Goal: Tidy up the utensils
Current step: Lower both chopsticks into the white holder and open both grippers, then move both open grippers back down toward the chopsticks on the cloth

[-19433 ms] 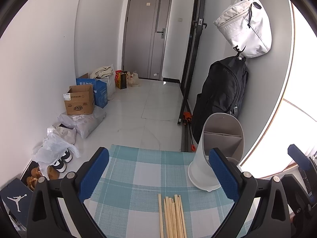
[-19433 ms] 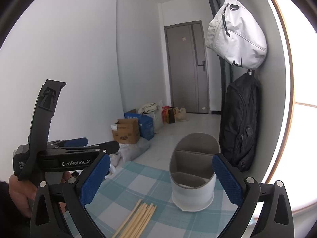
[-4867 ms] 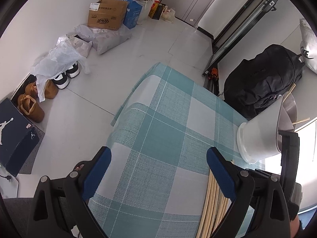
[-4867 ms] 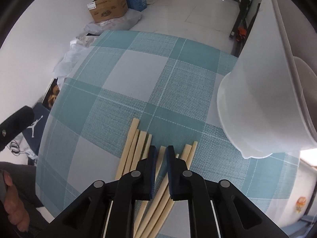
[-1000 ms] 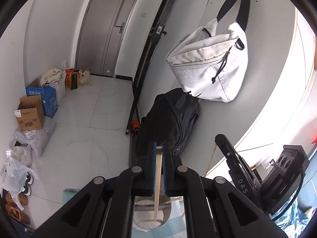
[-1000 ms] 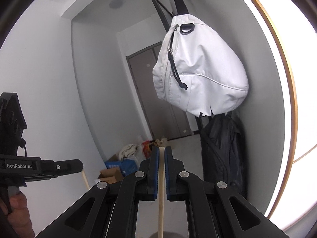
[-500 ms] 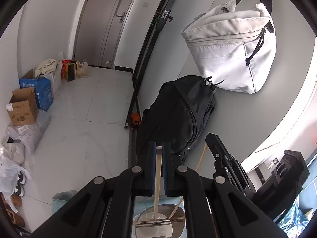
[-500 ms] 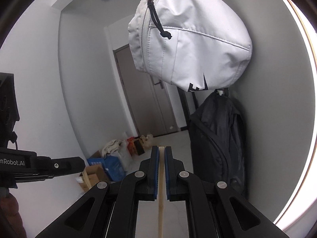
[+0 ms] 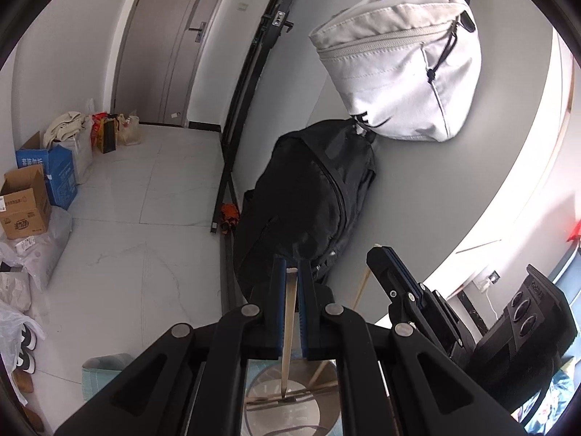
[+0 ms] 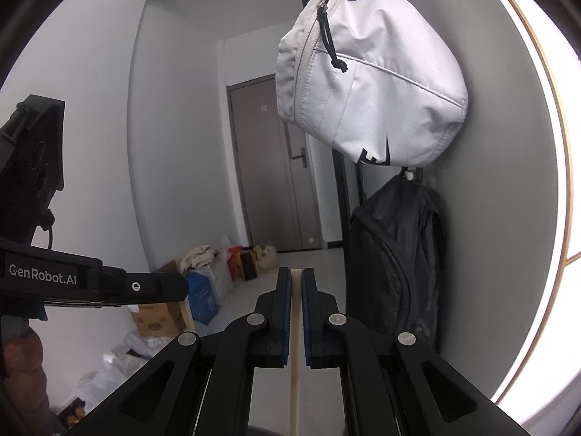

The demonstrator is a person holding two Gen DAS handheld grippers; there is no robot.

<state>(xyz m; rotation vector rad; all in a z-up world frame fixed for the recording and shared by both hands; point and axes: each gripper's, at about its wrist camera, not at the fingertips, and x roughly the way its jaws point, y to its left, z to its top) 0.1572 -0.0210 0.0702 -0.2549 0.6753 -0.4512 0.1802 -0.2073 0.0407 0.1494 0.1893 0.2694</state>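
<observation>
My left gripper [image 9: 289, 272] is shut on a wooden chopstick [image 9: 288, 330] that hangs down into the grey utensil holder [image 9: 290, 399] below it, its tip at the holder's divider. Another chopstick [image 9: 321, 370] leans inside the holder. My right gripper [image 10: 296, 272] is shut on a second chopstick [image 10: 295, 356], held upright; the holder barely shows under it. The right gripper also shows in the left wrist view [image 9: 392, 272], just right of the left one, with its chopstick [image 9: 361, 287] below. The left gripper's body shows in the right wrist view [image 10: 90, 283] at the left.
A black backpack [image 9: 308, 200] and a white bag [image 9: 399, 72] hang on the grey wall behind the holder. A corner of the teal checked tablecloth [image 9: 98, 374] shows at lower left. Boxes [image 9: 25, 207], bags and shoes lie on the floor at left.
Both grippers have tilted downward and lowered, each with its chopstick held. The holder's mouth has grown larger under the left gripper, and the left chopstick's tip now reaches into it.
</observation>
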